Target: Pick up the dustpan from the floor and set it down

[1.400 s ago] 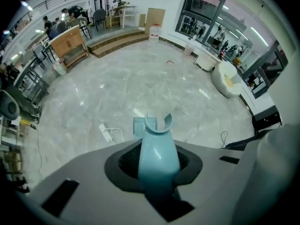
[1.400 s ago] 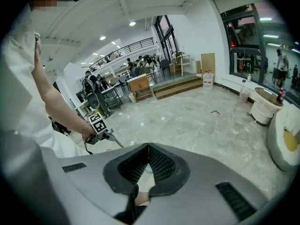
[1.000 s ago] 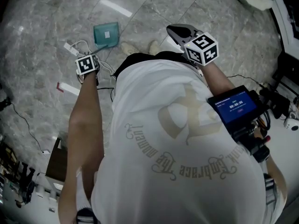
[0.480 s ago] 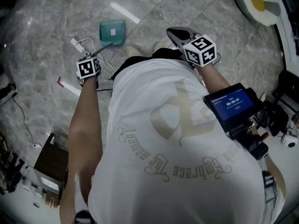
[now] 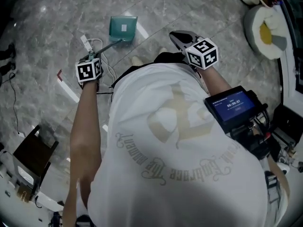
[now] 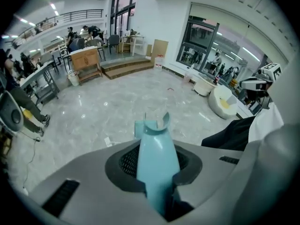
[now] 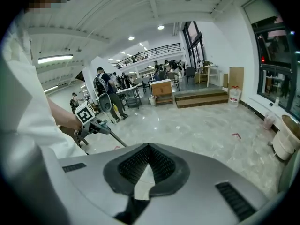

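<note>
Left gripper view shows the left gripper (image 6: 155,175) clamping the teal dustpan (image 6: 156,144) by its handle, pan beyond the fingertips, while the right gripper (image 7: 148,148) is pinched shut, and the shirt (image 5: 180,141) print partly reads "Embrace".

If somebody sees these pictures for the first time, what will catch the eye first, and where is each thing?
The teal dustpan stands out against the grey marble floor at the top of the head view, its handle clamped between the fingers of the left gripper. Below it, the person's white printed shirt fills the middle. The right gripper, at the upper right, is shut and holds nothing.
</note>
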